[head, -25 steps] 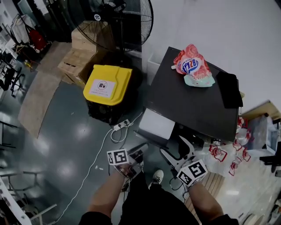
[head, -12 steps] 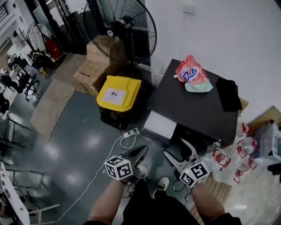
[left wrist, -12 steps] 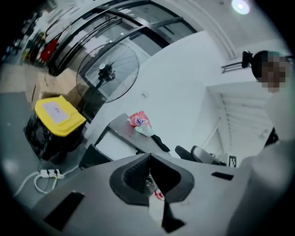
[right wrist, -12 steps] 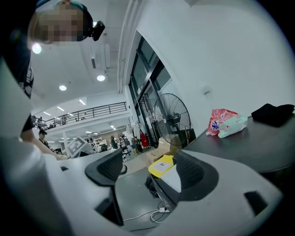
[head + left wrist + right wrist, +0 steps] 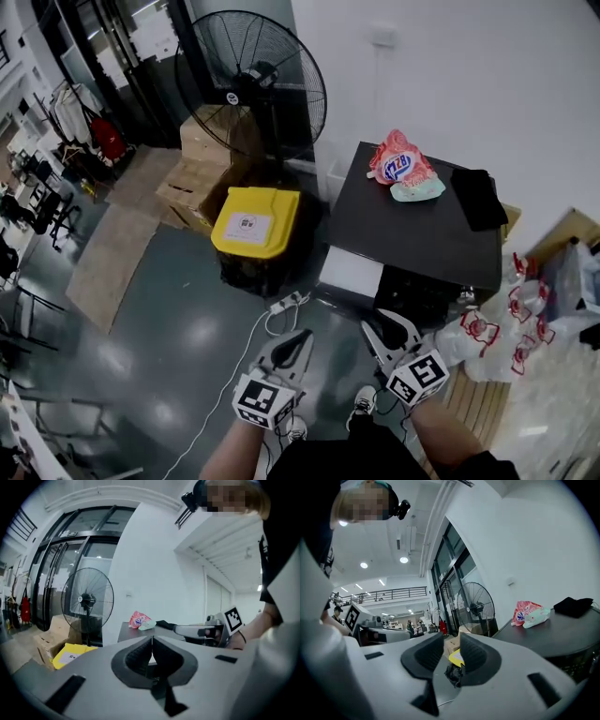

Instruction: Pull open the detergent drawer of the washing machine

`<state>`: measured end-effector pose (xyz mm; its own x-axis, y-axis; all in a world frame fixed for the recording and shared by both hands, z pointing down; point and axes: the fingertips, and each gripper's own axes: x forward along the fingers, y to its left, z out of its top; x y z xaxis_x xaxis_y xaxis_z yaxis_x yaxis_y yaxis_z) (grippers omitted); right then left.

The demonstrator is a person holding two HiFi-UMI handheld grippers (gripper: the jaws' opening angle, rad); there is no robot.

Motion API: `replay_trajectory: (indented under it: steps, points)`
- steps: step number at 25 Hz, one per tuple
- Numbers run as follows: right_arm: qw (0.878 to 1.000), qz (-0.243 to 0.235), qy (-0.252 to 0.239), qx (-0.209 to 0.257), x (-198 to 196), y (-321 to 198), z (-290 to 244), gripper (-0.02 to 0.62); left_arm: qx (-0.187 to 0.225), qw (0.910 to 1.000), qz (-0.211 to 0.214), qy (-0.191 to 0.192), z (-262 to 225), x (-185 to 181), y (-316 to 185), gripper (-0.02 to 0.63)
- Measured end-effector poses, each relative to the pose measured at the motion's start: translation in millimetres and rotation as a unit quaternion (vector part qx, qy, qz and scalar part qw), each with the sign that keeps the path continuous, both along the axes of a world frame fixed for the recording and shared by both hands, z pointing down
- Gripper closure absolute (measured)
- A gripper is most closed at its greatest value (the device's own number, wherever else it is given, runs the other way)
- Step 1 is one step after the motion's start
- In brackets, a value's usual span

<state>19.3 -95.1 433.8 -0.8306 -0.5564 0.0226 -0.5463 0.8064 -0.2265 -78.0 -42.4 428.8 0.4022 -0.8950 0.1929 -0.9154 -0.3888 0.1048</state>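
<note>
The washing machine [image 5: 412, 230] is a box with a black top, and a white panel [image 5: 352, 272] juts out at its front left. I cannot tell from here whether that panel is the detergent drawer. My left gripper [image 5: 302, 336] hangs over the floor short of that panel, shut and empty [image 5: 152, 641]. My right gripper [image 5: 380, 323] is just in front of the machine. Its jaws are closing, a narrow gap is left, and nothing is between them [image 5: 451, 644]. Neither gripper touches the machine.
A pink detergent bag [image 5: 398, 167] and a black cloth [image 5: 478, 199] lie on the machine top. A yellow bin [image 5: 255, 220], cardboard boxes [image 5: 202, 159] and a big standing fan [image 5: 251, 84] are on the left. Plastic bags [image 5: 497, 328] lie at the right, and a cable with a power strip [image 5: 281, 305] is on the floor.
The left gripper has rolled, risen and shut its jaws. The right gripper's jaws have narrowed from wide open to a small gap. The head view has tilted up, showing more of the fan and wall.
</note>
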Motion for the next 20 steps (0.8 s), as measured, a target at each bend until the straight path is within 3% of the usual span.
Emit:
replay_trajectory:
  steps: [2,7,12,20]
  points:
    - [1.000,0.028,0.004,0.005,-5,13,-6,0.592,0.004,0.9999,0.013,0.001,3,-10,11,0.598]
    - [0.996,0.090,0.016,0.014,-21,60,-18,0.595,-0.001,0.9987,0.045,0.025,4,-38,52,0.598]
    - [0.988,0.146,0.046,0.014,-26,112,-18,0.595,0.003,0.9958,0.089,0.020,5,-48,89,0.598]
    - [0.979,0.191,0.064,0.018,-11,185,-27,0.594,0.006,0.9908,0.134,0.021,2,-28,134,0.599]
